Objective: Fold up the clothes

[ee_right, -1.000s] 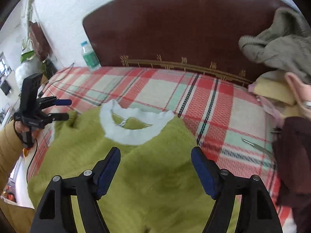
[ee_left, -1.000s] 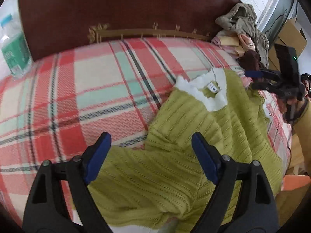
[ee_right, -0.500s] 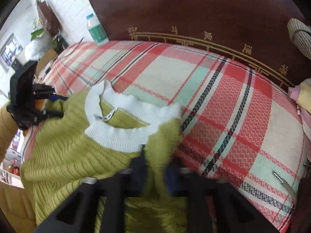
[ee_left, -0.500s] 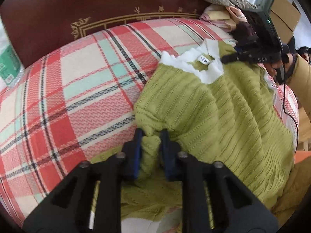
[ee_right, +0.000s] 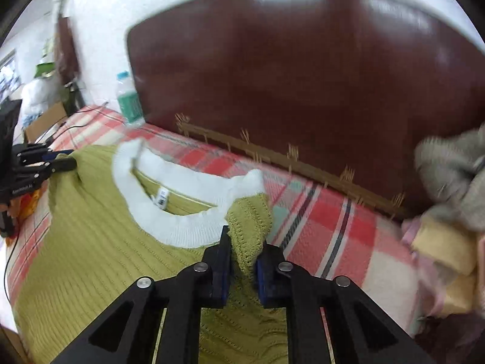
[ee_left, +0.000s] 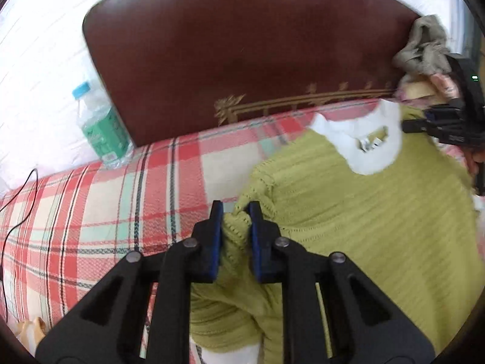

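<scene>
On the plaid bedspread [ee_left: 91, 218], a green knit sweater [ee_left: 363, 212] with a white ribbed collar [ee_right: 182, 206] lies spread out, its neck end toward the dark brown headboard [ee_left: 242, 60]. A small label [ee_right: 162, 197] shows inside the collar.

The left gripper [ee_left: 235, 212] has its 2 blue-padded fingers [ee_left: 215, 236] pressed together on a bunched fold of the sweater's shoulder, at the edge where the knit meets the bedspread. The right gripper [ee_right: 242, 242] has its fingers [ee_right: 224, 261] clamped on the opposite shoulder, just beside the collar, with a peak of green knit standing up between them. Each gripper also appears in the other's view, at the far side of the sweater.

Beyond the sweater, a clear water bottle [ee_left: 100, 127] with a green label and a light blue cap stands at the edge of the bed beside the headboard. A thin black cable [ee_left: 18, 200] trails across the bedspread near it. At the other end of the headboard sits a pile of clothes [ee_right: 448, 188], grey on top, with pale yellow and pink pieces below. Both views are motion-blurred.
</scene>
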`<state>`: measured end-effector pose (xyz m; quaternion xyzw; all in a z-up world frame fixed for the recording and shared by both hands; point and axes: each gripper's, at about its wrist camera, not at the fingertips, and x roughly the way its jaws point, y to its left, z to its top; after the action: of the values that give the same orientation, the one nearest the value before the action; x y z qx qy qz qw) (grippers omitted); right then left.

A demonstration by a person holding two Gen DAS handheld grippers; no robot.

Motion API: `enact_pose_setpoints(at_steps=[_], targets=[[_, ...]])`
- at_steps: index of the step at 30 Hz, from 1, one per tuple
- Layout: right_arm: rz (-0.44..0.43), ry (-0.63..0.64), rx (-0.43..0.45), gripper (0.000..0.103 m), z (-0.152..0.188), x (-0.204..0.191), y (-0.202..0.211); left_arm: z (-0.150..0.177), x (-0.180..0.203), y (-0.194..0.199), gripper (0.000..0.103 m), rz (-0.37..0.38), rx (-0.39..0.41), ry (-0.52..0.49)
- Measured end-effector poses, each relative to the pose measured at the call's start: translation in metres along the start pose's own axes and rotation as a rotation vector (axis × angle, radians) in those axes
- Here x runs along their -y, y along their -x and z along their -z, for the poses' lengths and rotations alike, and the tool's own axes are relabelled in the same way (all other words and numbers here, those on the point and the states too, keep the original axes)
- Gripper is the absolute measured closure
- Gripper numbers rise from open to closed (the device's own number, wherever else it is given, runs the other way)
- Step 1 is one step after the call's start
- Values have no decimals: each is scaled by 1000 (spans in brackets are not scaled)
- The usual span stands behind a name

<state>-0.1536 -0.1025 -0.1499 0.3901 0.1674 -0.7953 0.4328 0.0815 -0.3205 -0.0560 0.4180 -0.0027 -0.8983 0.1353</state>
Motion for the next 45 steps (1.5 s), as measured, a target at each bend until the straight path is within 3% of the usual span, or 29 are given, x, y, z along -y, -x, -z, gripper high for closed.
enact_pose_setpoints(at_steps=[4, 7, 8, 9, 10, 13, 18, 22, 26, 29, 32, 33, 34, 35, 36, 39, 42, 45], targets=[[36, -30, -41, 63, 13, 4, -13, 13, 2, -32, 80, -32, -52, 6], [12, -73, 32, 57, 22, 14, 18, 15, -7, -21, 51, -19, -15, 87], [6, -101, 61, 56, 30, 18, 32, 14, -14, -11, 35, 0, 16, 131], [-5, -135, 88, 49, 38, 22, 47, 15, -19, 2, 27, 13, 60, 168], [-10, -172, 112, 38, 49, 29, 63, 16, -21, 13, 26, 12, 95, 182], [-4, -271, 155, 29, 84, 49, 107, 20, -20, 42, 25, 31, 154, 193], [102, -410, 84, 25, 165, 72, 141, 33, 6, 69, 24, 127, 181, 157], [112, -538, 51, 25, 217, 78, 142, 44, 40, 73, 24, 227, 155, 132], [136, -519, 82, 24, 234, 68, 140, 52, 75, 66, 24, 304, 112, 106], [103, -523, 98, 23, 230, 67, 135, 57, 93, 62, 24, 346, 87, 109], [83, -517, 94, 36, 226, 66, 130, 60, 109, 61, 24, 365, 72, 104], [91, -513, 85, 48, 228, 66, 131, 61, 113, 60, 24, 376, 64, 105], [88, -513, 80, 75, 226, 67, 130, 61, 117, 61, 24, 383, 60, 107], [78, -519, 74, 89, 225, 69, 130, 62, 120, 61, 24, 390, 55, 109], [64, -535, 80, 94, 225, 72, 131, 62, 124, 61, 24, 398, 52, 108], [-19, -600, 142, 98, 224, 87, 138, 62, 136, 63, 24, 412, 46, 80], [5, -612, 213, 100, 217, 100, 164, 59, 145, 66, 24, 429, 42, 54], [84, -620, 277, 100, 216, 111, 196, 54, 155, 67, 24, 447, 43, 36]])
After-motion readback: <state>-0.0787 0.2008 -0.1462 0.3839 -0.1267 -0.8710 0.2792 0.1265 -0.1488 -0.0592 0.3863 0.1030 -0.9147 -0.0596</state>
